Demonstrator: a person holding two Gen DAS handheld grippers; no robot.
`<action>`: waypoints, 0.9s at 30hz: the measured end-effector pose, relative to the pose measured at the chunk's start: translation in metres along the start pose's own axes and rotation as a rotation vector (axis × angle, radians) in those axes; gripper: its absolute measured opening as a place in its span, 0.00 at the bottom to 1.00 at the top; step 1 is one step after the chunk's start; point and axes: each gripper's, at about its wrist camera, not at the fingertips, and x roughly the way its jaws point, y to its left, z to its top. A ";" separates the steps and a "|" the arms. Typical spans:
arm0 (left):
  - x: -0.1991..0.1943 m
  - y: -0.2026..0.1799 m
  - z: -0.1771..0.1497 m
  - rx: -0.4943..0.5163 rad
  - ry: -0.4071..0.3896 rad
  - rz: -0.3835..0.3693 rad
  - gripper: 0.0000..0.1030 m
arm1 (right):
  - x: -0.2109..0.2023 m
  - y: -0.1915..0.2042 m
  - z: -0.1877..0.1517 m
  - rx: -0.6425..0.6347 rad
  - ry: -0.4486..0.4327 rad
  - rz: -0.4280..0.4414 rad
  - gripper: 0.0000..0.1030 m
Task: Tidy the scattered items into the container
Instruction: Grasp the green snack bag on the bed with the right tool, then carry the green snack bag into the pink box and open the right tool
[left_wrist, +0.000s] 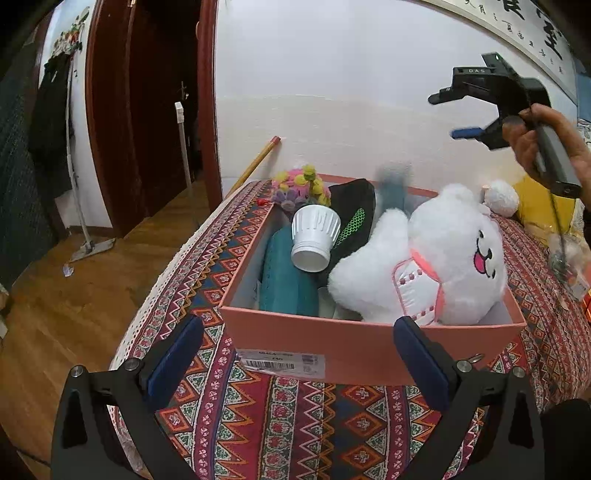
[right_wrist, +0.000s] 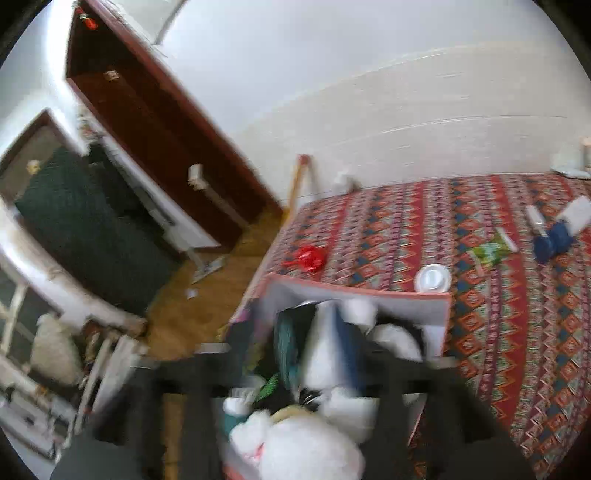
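— Nearest us, at six o'clock in the left wrist view, our left gripper (left_wrist: 297, 354) stands spread wide with nothing between its blue pads (left_wrist: 176, 356), low over the patterned cloth (left_wrist: 295, 424).

— Just past it sits the pink box (left_wrist: 354, 350). We see the white plush (left_wrist: 436, 258) lying at its three o'clock side, a white cup (left_wrist: 314, 236) tipped on a teal item (left_wrist: 284, 280) toward nine.

— Beyond, at twelve, a flower toy (left_wrist: 301, 184) lies against the far rim.

— Up at two o'clock our right hand (left_wrist: 546, 144) holds the right gripper (left_wrist: 448, 116) aloft, jaws parted and empty.

— From its blurred view, a red toy (right_wrist: 306, 258), a white lid (right_wrist: 432, 278) and a blue item (right_wrist: 552, 242) lie loose on the cloth past the box.
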 end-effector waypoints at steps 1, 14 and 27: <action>0.000 0.001 0.000 -0.002 0.000 -0.004 1.00 | 0.000 -0.012 0.004 0.025 -0.018 -0.005 0.73; 0.030 -0.021 0.003 0.089 0.043 0.038 1.00 | 0.120 -0.262 0.030 0.450 0.034 -0.279 0.70; 0.031 -0.001 0.008 -0.028 0.036 0.087 1.00 | 0.067 -0.181 0.044 0.199 -0.055 0.088 0.22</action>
